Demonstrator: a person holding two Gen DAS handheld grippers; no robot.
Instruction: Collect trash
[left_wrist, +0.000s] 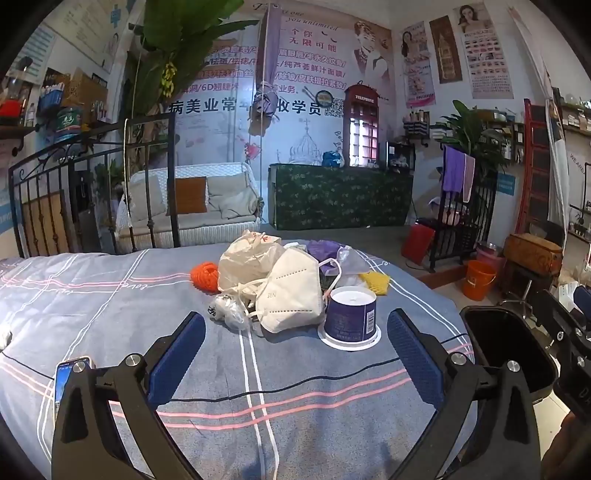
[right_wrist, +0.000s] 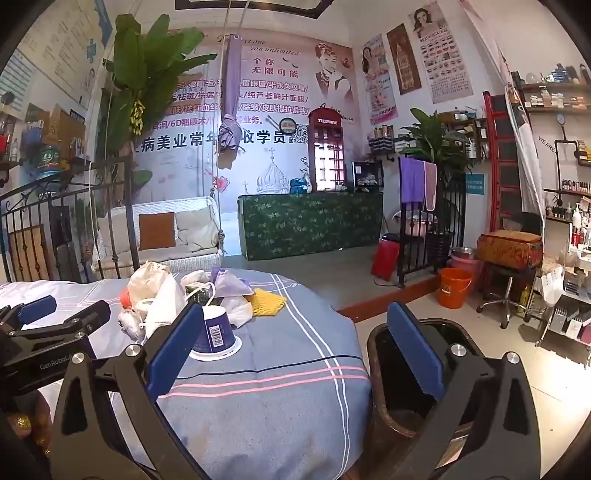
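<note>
- The left gripper (left_wrist: 295, 354) is hovering low over the bed, its blue pads spread wide apart with nothing between them; a phone (left_wrist: 68, 384) is lying at its left side.
- The right gripper (right_wrist: 295, 354) is likewise gaping wide and gripping nothing; one finger is hanging over the bed's edge, the other over the black bin (right_wrist: 406, 387) beside the bed.
- The yoghurt cup (left_wrist: 351, 317) is standing upside down, its long axis upright and its wide rim flat on the cover.
- The white face mask (left_wrist: 291, 291) is leaning against the cup's left side; a crumpled paper bag (left_wrist: 247, 262), orange netting (left_wrist: 205, 277) and yellow foam netting (left_wrist: 375, 282) are lying behind.
- The striped blue bedspread (left_wrist: 110, 314) is carrying the whole heap; a swing seat (left_wrist: 192, 206) and green-draped counter (left_wrist: 340, 195) are standing beyond.
- The heap is sitting just ahead of the left gripper's fingertips, apart from them; the cup is showing just behind the right gripper's left finger.
</note>
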